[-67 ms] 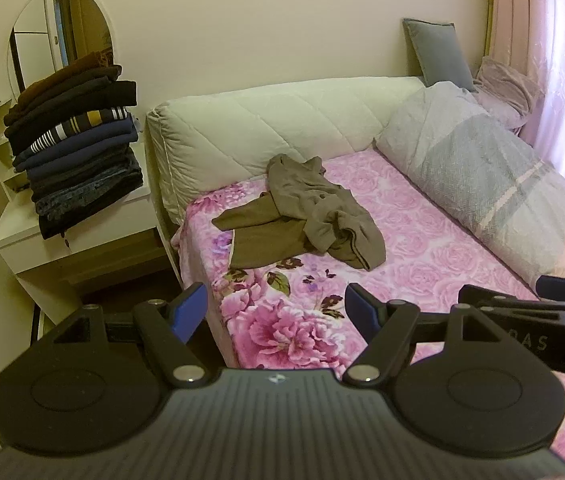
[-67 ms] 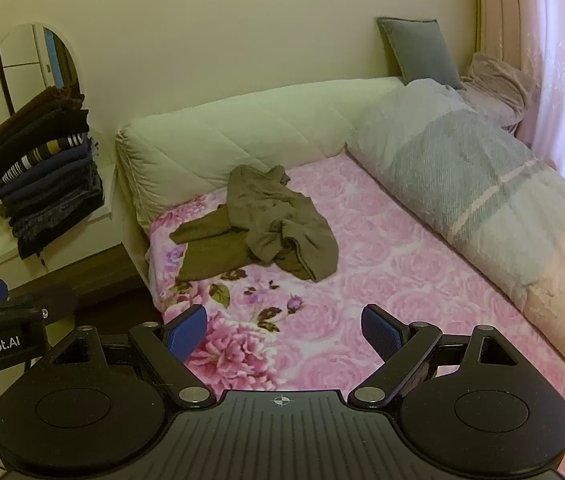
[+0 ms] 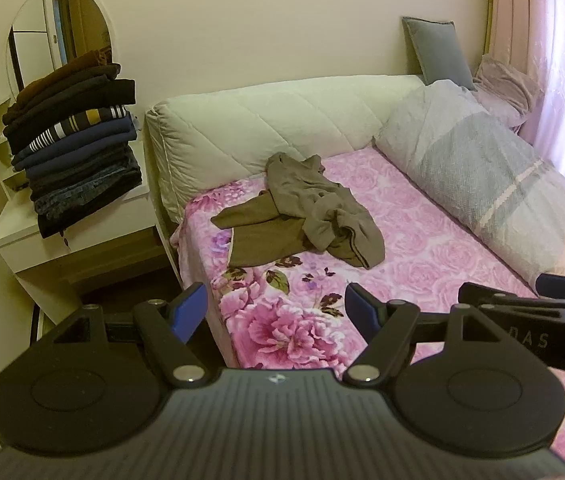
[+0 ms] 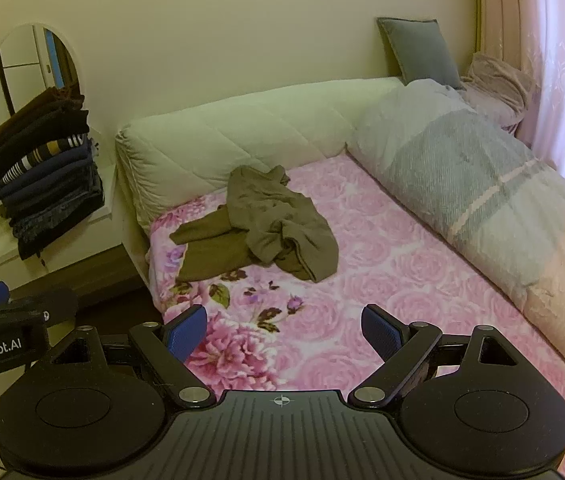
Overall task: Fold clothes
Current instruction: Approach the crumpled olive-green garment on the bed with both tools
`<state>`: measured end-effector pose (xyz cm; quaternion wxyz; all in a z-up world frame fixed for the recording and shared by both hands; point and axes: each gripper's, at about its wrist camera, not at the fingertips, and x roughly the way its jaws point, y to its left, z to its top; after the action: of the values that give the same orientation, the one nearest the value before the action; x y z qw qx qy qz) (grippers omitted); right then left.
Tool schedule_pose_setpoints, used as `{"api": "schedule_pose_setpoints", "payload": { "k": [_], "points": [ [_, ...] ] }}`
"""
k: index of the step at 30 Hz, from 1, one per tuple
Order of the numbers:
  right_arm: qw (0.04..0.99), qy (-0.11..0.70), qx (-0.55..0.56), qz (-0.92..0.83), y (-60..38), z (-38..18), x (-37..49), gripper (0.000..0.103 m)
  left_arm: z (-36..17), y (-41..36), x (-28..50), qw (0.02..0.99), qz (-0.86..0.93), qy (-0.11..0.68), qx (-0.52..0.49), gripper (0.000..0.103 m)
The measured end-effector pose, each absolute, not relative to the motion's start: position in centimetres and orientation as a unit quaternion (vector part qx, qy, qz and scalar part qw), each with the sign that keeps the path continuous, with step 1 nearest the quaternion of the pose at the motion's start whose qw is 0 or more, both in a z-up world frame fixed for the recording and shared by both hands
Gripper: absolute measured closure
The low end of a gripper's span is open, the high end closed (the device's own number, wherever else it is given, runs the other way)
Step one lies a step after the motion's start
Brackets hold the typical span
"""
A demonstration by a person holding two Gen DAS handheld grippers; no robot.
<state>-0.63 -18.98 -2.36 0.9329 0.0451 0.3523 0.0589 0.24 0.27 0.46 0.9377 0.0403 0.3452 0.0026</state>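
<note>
Left wrist view: an olive-brown garment (image 3: 302, 216) lies crumpled on the pink floral bed (image 3: 422, 264), near the cream headboard (image 3: 266, 128), its long axis running roughly across the bed, flatter part toward the bed's left edge. A stack of folded clothes (image 3: 74, 148) sits on the white desk (image 3: 82, 228) beside the bed. Both grippers hover over the near end of the bed, angled downward: the left gripper (image 3: 276, 310) and right gripper (image 4: 284, 330) each have jaws spread wide, holding nothing.
</note>
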Motion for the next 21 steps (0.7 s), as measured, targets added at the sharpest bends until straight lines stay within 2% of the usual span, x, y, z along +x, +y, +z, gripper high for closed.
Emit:
{"api": "schedule_pose_setpoints", "payload": {
  "k": [21],
  "points": [
    [0.933,0.352,0.05,0.061,-19.4,-2.5,-0.6,0.016,-1.9,-1.0,-0.4,0.939,0.005,0.341,0.043,0.03]
  ]
}}
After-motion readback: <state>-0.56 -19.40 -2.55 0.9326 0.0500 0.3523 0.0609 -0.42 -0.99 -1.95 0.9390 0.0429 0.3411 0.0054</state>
